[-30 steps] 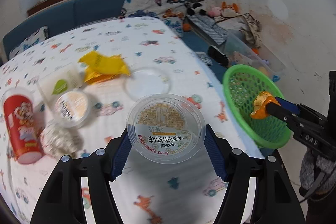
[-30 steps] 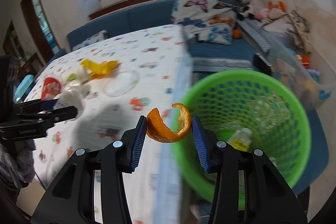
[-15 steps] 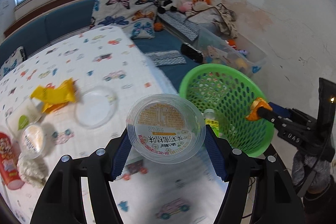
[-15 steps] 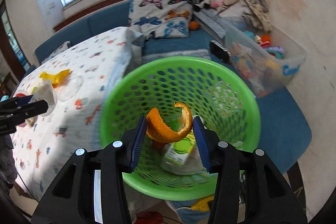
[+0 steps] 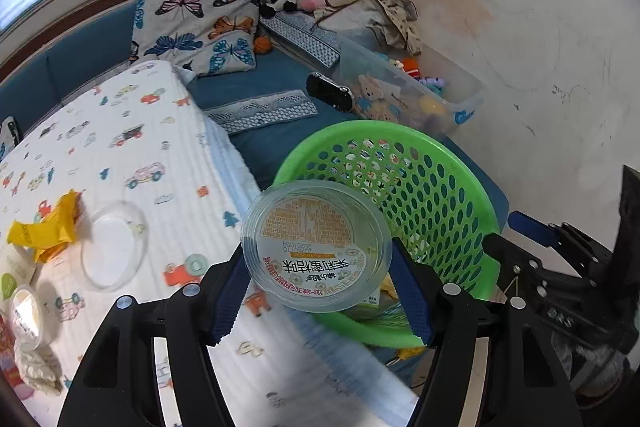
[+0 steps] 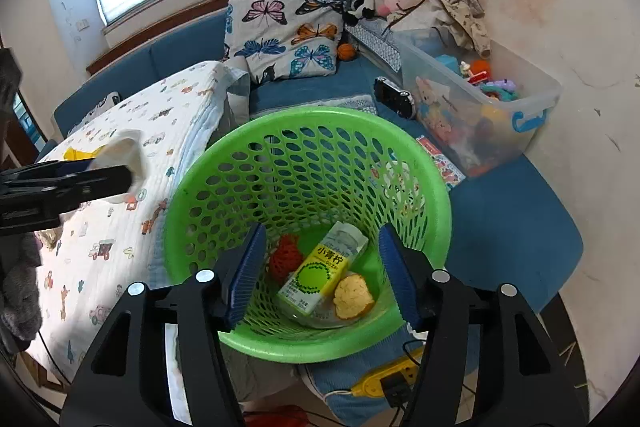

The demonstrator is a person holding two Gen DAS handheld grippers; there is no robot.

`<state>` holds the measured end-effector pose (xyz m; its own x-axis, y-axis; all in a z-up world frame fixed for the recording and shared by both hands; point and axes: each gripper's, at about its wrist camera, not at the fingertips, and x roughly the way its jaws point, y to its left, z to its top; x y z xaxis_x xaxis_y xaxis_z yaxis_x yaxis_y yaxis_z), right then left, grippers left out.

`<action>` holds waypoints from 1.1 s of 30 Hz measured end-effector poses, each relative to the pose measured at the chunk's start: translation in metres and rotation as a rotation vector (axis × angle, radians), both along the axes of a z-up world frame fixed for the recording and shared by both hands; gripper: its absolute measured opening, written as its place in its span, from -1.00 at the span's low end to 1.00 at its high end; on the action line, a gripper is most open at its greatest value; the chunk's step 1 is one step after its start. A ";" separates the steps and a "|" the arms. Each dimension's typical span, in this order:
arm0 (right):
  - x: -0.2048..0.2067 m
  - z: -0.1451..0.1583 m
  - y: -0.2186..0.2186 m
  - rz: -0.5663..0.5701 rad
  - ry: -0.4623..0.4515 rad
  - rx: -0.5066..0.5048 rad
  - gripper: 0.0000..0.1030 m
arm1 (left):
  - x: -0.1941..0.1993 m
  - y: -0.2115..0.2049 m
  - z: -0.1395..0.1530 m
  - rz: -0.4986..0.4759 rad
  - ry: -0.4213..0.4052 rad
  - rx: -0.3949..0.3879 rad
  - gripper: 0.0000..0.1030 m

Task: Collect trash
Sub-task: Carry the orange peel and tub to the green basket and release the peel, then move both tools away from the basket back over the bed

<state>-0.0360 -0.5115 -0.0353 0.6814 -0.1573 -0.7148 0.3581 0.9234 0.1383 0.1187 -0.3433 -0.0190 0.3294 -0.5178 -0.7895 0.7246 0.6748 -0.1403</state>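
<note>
My left gripper (image 5: 320, 267) is shut on a round clear plastic container (image 5: 316, 247) with a printed label, held over the table edge next to the green basket (image 5: 420, 195). My right gripper (image 6: 322, 263) hangs over the green basket (image 6: 200, 187), its jaws opening with nothing between them. An orange peel (image 6: 352, 297) lies at the basket's bottom beside a yellow-green bottle (image 6: 320, 275) and a red net ball (image 6: 284, 259). On the table lie a yellow wrapper (image 5: 44, 231), a clear lid (image 5: 112, 247), a small cup (image 5: 26, 311) and a crumpled tissue (image 5: 36, 367).
The table wears a white cloth (image 5: 140, 155) with car prints. Behind the basket are a blue sofa (image 6: 500, 211), a butterfly pillow (image 6: 284, 35) and a clear toy bin (image 6: 480, 99). A yellow power strip (image 6: 384, 383) lies on the floor by the basket.
My right gripper moved over the basket and let go of the orange peel, which now lies inside. My left gripper carried the container to the right, up to the basket.
</note>
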 end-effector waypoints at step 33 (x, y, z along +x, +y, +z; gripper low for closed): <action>-0.001 0.022 0.050 0.112 -0.060 0.011 0.31 | -0.015 0.072 0.002 0.131 -0.045 0.020 0.50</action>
